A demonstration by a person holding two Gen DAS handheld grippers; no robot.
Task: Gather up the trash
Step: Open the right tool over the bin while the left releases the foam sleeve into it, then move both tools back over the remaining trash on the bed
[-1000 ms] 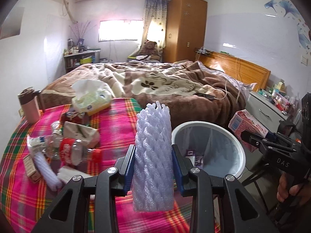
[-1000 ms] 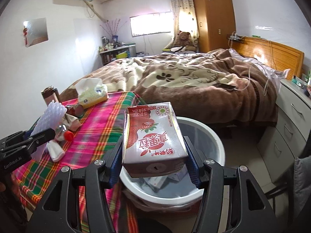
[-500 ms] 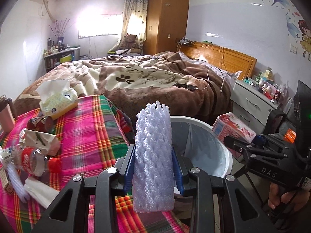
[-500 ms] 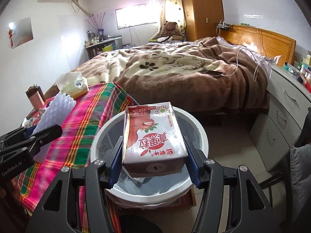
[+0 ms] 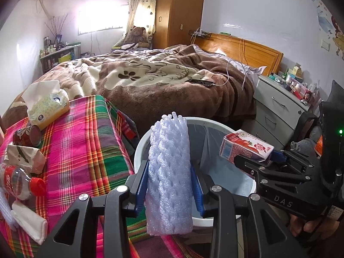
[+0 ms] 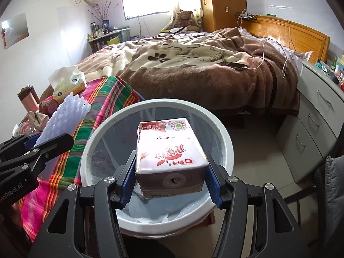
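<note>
2 items now over bin point(image 6: 225, 142).

We've got the left tongs point(image 5: 169, 190) clamped on a foam net sleeve point(image 5: 169, 172) over the bin point(image 5: 139, 150); right tongs point(image 5: 258, 161) holding a juice carton point(image 5: 245, 148) alongside.

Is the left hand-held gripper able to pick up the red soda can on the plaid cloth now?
Probably not: the left hand-held gripper is shut on the white foam net sleeve, so the red soda can must wait.
</note>
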